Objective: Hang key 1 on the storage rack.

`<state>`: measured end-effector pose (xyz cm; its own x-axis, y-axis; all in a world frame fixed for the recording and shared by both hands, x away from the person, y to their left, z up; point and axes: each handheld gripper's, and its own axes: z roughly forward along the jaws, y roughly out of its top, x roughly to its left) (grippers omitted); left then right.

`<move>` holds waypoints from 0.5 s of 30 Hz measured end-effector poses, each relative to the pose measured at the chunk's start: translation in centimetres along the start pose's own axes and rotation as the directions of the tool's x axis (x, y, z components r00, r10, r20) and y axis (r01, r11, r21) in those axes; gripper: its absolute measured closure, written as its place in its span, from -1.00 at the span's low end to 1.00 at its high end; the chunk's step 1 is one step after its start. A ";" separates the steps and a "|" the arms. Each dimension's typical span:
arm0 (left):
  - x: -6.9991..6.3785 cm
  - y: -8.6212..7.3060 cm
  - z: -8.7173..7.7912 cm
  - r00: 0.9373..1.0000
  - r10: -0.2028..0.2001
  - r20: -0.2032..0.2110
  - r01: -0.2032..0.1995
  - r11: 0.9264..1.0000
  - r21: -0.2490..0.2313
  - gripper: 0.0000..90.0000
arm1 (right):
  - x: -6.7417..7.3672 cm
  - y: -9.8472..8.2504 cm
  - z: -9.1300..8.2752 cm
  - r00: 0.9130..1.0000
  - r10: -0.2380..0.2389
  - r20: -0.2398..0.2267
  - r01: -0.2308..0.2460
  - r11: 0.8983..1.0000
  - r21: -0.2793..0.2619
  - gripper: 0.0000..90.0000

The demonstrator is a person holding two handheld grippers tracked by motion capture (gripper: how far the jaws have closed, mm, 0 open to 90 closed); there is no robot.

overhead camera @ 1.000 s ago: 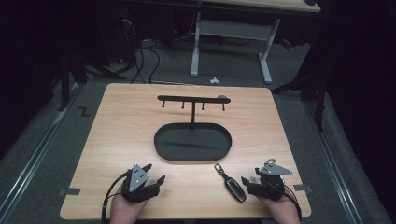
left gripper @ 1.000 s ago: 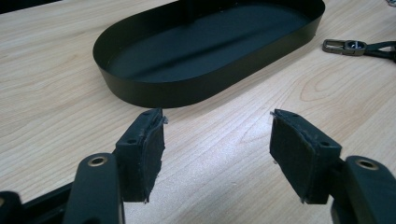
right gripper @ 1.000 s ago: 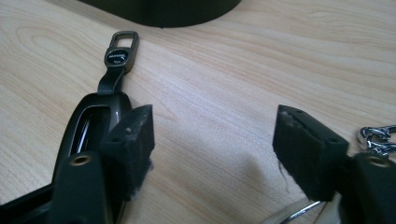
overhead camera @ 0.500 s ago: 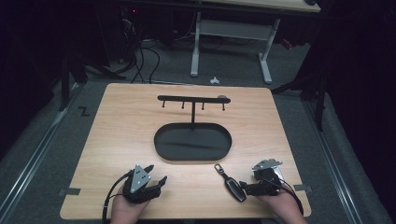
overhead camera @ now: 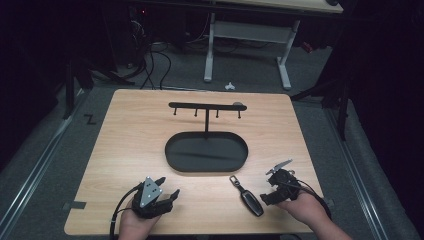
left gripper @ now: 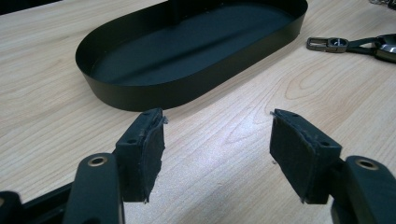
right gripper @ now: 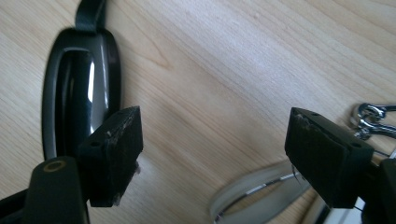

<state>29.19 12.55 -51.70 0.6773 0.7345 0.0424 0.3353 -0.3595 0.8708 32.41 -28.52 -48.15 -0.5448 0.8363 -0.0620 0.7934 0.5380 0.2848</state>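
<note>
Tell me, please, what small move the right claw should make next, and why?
Probably swing the right claw toward the key fob and lower it so the fob sits between its jaws. They have just been opening and stand wide with only bare table between them; the fob lies flat beside one jaw, untouched. The left claw rests open near the tray.

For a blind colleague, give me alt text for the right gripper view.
The right gripper hangs open over the wooden table, its fingers just having widened with nothing between them. A glossy black key fob lies beside the left one.
</note>
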 end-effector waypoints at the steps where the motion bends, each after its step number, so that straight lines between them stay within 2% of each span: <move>1: 0.0 0.0 0.0 1.000 0.000 0.000 0.000 1.000 0.000 -0.20 | -0.1 0.2 0.0 1.000 -0.011 0.007 0.011 1.000 0.014 -0.57; 7: -0.1 0.0 0.1 1.000 0.005 0.006 -0.005 1.000 0.005 -0.20 | -0.5 1.4 -0.2 0.999 -0.035 0.016 0.033 0.992 0.122 -0.63; 9: -0.1 0.0 0.2 1.000 0.009 0.008 -0.009 1.000 0.007 -0.20 | -0.5 1.5 -0.2 0.999 -0.035 0.014 0.033 0.991 0.133 -0.64; 13: -0.1 -0.1 0.2 1.000 0.013 0.009 -0.013 1.000 0.007 -0.20 | -0.4 2.1 -0.3 0.997 -0.070 0.016 0.066 0.981 0.183 -0.65; 15: -0.1 -0.1 0.2 1.000 0.013 0.011 -0.013 1.000 0.008 -0.20 | -0.4 2.4 -0.5 0.999 -0.047 -0.011 0.049 0.980 0.195 -0.66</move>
<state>29.23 12.39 -51.85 0.6884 0.7237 0.0483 0.3320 -0.3736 0.8661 34.40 -27.61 -46.93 -0.5848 0.8086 -0.0646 0.8037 0.5883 0.0893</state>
